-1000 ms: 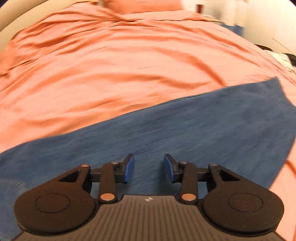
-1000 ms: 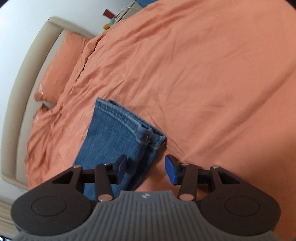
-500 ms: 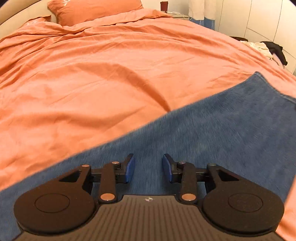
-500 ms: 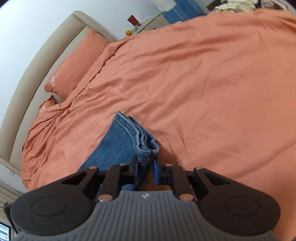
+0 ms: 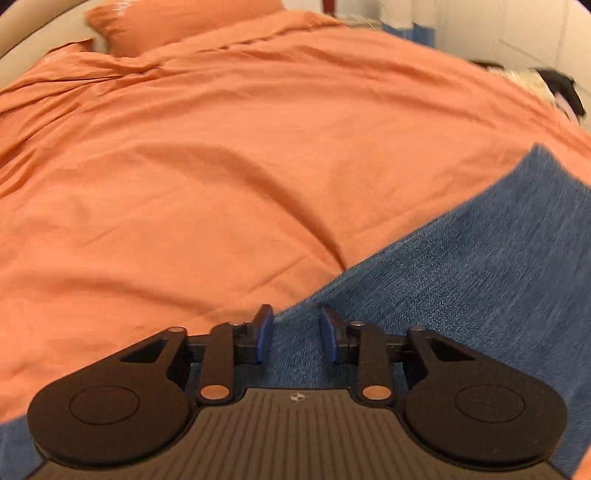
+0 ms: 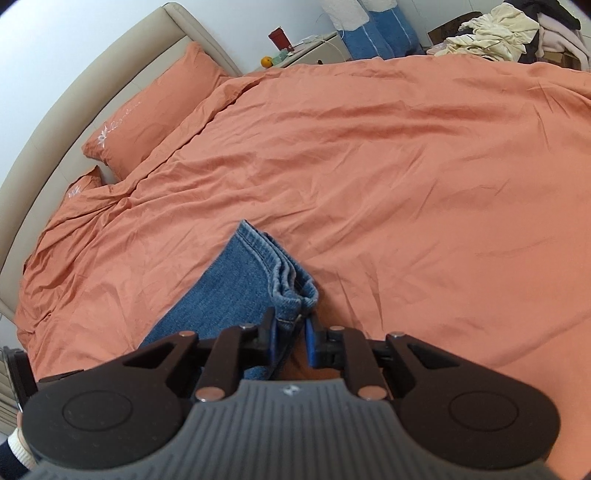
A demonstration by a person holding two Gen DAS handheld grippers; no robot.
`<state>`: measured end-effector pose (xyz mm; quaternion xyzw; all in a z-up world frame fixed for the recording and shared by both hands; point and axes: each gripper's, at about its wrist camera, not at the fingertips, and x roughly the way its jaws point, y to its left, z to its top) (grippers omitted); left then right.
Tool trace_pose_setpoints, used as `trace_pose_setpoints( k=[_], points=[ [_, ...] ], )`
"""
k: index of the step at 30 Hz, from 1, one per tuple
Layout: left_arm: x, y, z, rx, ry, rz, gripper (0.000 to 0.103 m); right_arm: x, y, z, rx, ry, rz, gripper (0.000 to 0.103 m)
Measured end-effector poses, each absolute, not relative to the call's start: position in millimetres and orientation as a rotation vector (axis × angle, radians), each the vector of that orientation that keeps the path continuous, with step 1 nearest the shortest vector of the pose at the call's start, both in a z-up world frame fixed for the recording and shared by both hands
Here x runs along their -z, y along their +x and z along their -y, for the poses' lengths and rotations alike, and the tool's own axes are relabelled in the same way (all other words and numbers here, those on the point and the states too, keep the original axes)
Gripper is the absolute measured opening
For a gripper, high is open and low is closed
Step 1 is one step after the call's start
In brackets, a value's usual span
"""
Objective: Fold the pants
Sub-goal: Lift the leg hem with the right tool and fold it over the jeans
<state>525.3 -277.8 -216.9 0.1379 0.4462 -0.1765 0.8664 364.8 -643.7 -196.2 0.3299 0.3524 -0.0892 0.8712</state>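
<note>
Blue jeans (image 5: 461,288) lie across the orange duvet (image 5: 229,177). In the left wrist view my left gripper (image 5: 296,334) hovers low over the jeans' long edge. Its jaws are closing, denim lies beneath and between the blue pads (image 5: 263,332), and a gap still shows. In the right wrist view the jeans (image 6: 229,291) run away to the lower left. My right gripper (image 6: 291,334) is shut on the corner of their stitched, layered end (image 6: 291,291), which is lifted off the duvet (image 6: 406,192).
Two orange pillows (image 6: 155,122) lean on a beige headboard (image 6: 92,96) at the far left. A nightstand (image 6: 314,46) with a red cup and an orange stands behind. Loose clothes (image 6: 495,29) pile beyond the bed's far right. A cuffed sleeve (image 6: 14,450) shows bottom left.
My right gripper closed on the jeans' end and raised it, rolling as it rose. My left gripper slid along the denim to its edge, and its jaws narrowed.
</note>
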Motion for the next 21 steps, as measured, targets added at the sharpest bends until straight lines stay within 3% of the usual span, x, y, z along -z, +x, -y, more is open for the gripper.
trace_pose_setpoints(
  k=[6,12,17,21],
  points=[
    [192,465,250,0.504,0.223,-0.918,0.031,155,361,626,0.144,0.63,-0.694,0.009],
    [207,405,245,0.6,0.147,-0.981,0.024,106,357,596,0.107,0.558,-0.631,0.009],
    [223,392,251,0.57,0.086,-1.017,0.021,68,357,557,0.057,0.483,-0.619,0.009],
    [205,387,235,0.581,0.029,-1.02,0.021,32,355,515,-0.006,0.409,-0.584,0.009]
  ],
)
